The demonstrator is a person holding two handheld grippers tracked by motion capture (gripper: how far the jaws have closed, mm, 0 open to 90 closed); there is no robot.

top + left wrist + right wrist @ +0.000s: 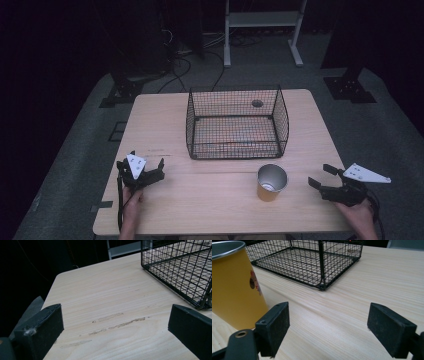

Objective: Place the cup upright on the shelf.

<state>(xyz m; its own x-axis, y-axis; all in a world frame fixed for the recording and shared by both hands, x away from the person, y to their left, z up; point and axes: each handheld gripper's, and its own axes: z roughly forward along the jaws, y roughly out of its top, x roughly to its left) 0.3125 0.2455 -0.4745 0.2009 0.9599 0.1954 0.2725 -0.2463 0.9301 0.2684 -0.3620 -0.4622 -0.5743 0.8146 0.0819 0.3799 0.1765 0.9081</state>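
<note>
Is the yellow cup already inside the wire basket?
No, the yellow cup stands upright on the table in front of the wire basket, apart from it.

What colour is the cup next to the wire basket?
The cup is yellow outside with a silvery metal rim and inside; the right gripper view shows it best.
</note>
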